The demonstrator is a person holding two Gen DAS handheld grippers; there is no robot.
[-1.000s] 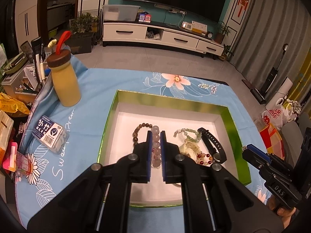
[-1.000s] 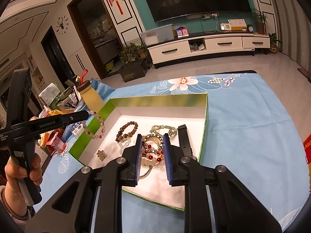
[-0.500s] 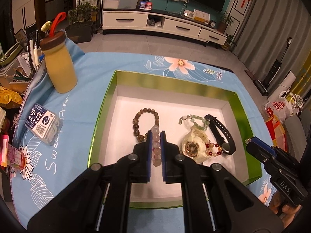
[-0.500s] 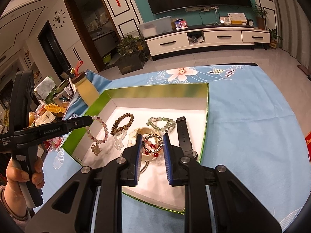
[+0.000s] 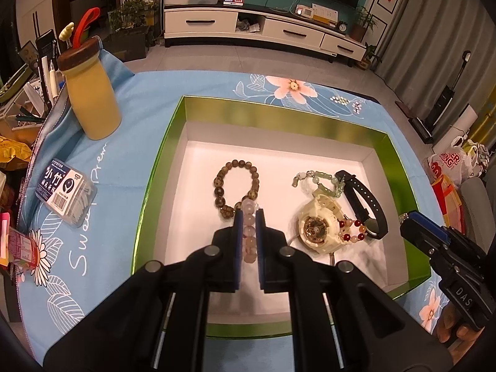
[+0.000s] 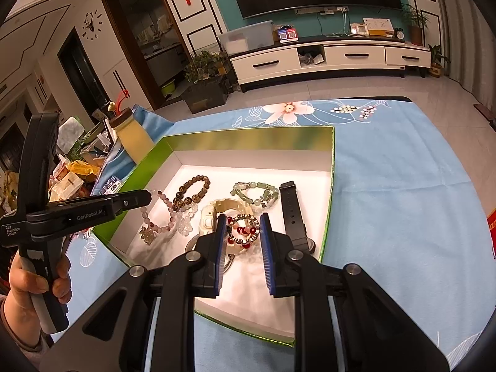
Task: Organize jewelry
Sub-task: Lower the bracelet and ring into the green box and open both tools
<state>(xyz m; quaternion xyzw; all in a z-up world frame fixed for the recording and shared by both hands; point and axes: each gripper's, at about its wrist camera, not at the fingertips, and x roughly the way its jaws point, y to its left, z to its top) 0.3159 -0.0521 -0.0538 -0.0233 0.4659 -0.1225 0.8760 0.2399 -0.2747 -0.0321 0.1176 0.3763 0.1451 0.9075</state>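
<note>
Left wrist view. My left gripper (image 5: 249, 232) has its jaws clenched on the pale pink bead bracelet (image 5: 250, 235), which I have carried from above the box's near edge to lower over the white floor of the green box (image 5: 161, 145); its front bead now overlaps the brown bead bracelet (image 5: 235, 186) lying there. I judge the placing step nearly done: release is what remains. Counted in the box in this view: one brown bead bracelet, one jade-green bracelet (image 5: 319, 179), one cream watch (image 5: 319, 226), one red bead bracelet (image 5: 352, 228), one black band (image 5: 362, 201). On the blue bench cloth (image 5: 148, 99): one yellow bottle (image 5: 93, 99), one floss-pick box (image 5: 66, 192).

Right wrist view. My right gripper (image 6: 242, 235) has widened since a second ago; its jaws stand released, astride the red bead bracelet (image 6: 243, 231) and gripping nothing. The pink bracelet (image 6: 155, 214) hangs from the left jaws with its charm (image 6: 148, 235) resting on the box floor. One clear bead bracelet (image 6: 187, 220) also shows here, so six bracelets and bands plus one watch in all.
</note>
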